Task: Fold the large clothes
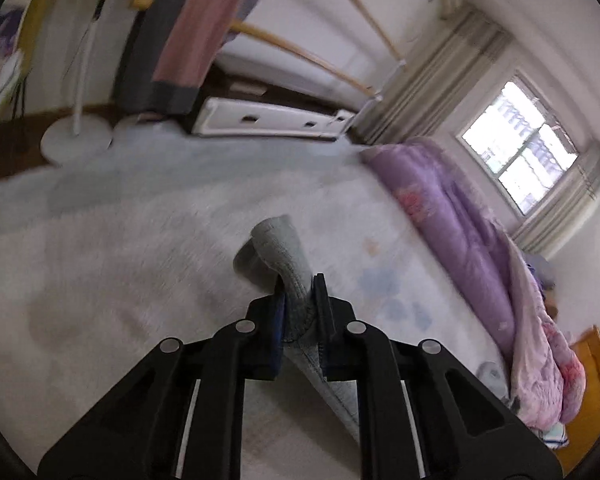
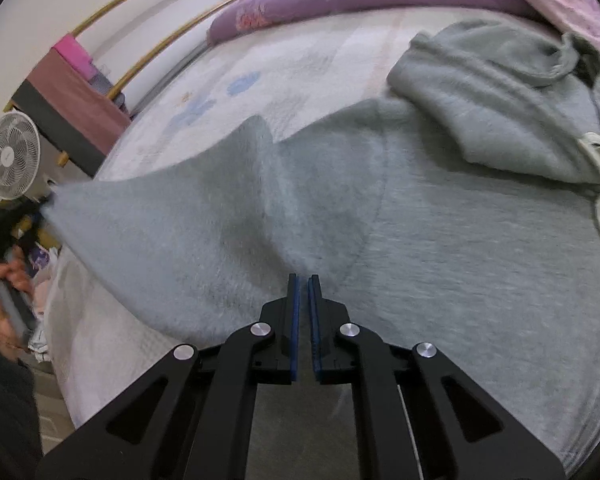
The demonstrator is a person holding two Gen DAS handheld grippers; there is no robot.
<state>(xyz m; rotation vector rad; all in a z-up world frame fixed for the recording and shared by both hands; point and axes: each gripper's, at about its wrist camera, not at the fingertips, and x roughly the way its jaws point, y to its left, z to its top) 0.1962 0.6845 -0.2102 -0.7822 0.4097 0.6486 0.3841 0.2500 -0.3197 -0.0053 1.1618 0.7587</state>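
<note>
While the left tool [image 1: 300, 300] pinches only a narrow cuff of the grey sweater [image 2: 420, 240] spread on the bed [image 2: 260, 60], it may slip free; the right tool [image 2: 302, 280], pressed together, grips nothing.

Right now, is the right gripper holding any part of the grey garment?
No. The right gripper has its jaws closed with nothing between the blue pads, hovering over the grey garment spread on the bed.
</note>
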